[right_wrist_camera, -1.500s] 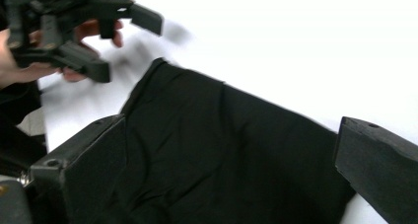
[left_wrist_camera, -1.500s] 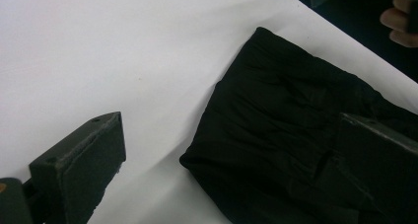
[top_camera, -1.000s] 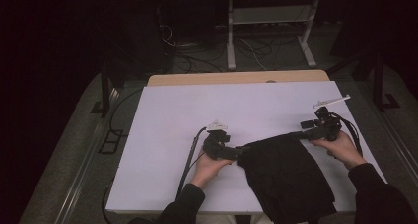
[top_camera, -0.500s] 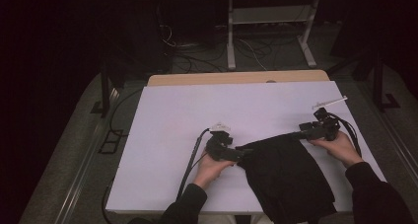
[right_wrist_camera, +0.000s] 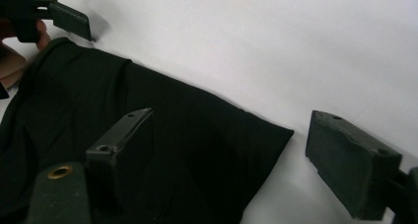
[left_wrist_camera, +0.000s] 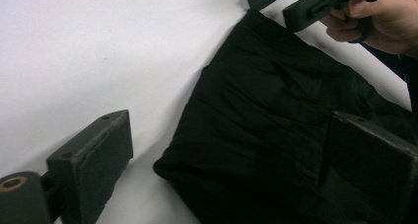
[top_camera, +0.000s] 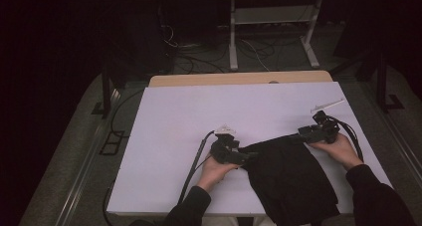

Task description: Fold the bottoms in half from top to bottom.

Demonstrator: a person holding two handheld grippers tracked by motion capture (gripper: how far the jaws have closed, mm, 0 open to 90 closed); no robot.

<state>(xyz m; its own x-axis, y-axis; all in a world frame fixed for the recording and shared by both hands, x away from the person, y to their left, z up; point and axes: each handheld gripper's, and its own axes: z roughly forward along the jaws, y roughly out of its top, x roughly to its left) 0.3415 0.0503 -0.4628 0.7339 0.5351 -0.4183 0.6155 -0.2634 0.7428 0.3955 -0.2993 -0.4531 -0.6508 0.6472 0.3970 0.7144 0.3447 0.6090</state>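
Note:
A black cloth [top_camera: 291, 178] lies on the white table [top_camera: 199, 116] at the near right, and its near end hangs over the front edge. My left gripper [top_camera: 247, 156] sits at the cloth's left corner. In the left gripper view that corner of the cloth [left_wrist_camera: 276, 125] lies between the wide jaws of my left gripper [left_wrist_camera: 231, 135], which have just been closing; the pads are not pressing on it. My right gripper [top_camera: 304, 132] is at the cloth's far right corner. The cloth's corner [right_wrist_camera: 207, 135] lies between the jaws of my right gripper [right_wrist_camera: 231, 130], which have also been closing, with a gap left.
A thin white stick-like object [top_camera: 327, 105] lies near the table's far right edge. A black cable [top_camera: 196, 159] trails from the left gripper over the front edge. A wooden tabletop strip [top_camera: 239, 79] borders the back; a metal stand [top_camera: 271, 22] and cables are on the floor behind.
The right gripper has edged slightly left toward the cloth's far corner. The left hand and the cloth lie as before.

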